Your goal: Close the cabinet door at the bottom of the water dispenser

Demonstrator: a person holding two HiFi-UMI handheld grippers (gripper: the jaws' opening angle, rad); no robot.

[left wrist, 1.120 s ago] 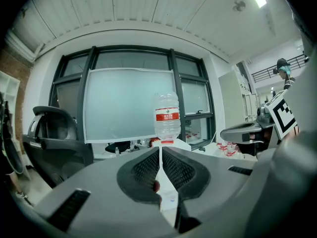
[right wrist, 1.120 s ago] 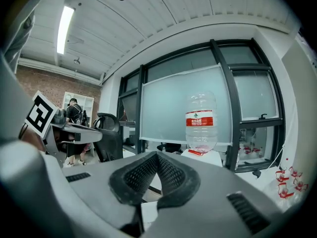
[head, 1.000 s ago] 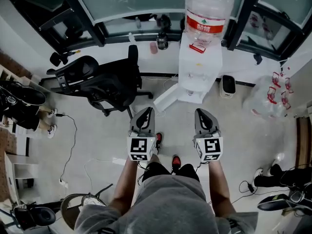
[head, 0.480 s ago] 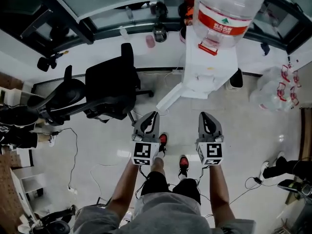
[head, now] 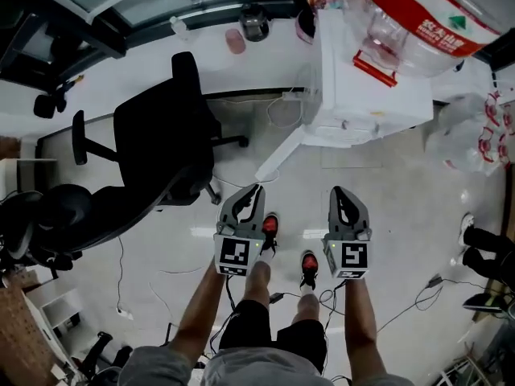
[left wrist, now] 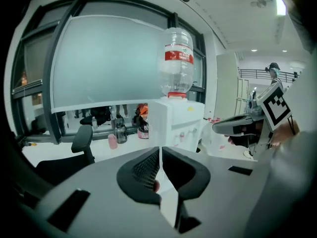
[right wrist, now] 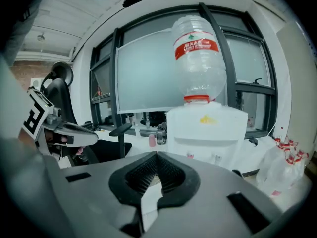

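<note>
The white water dispenser (head: pixel 366 87) stands at the top right of the head view with a clear bottle (head: pixel 418 14) on top. Its bottom cabinet door (head: pixel 280 155) hangs open, swung out to the left over the floor. My left gripper (head: pixel 256 189) and right gripper (head: pixel 337 190) are held side by side above the floor, short of the dispenser and touching nothing. In the left gripper view the left gripper (left wrist: pixel 160 150) is shut and empty, with the dispenser (left wrist: pixel 181 125) ahead. The right gripper (right wrist: pixel 156 155) is also shut and empty, facing the dispenser (right wrist: pixel 208 133).
A black office chair (head: pixel 161 147) stands left of the open door. Cables (head: pixel 402 308) trail over the floor near the person's feet. A plastic bag (head: pixel 475 135) and shoes (head: pixel 483 244) lie at the right. A ledge with a pink cup (head: pixel 236 41) runs behind.
The dispenser has grown larger and nearer in the head view, now at the top right. Both grippers stay side by side and shut, lower toward the floor.
</note>
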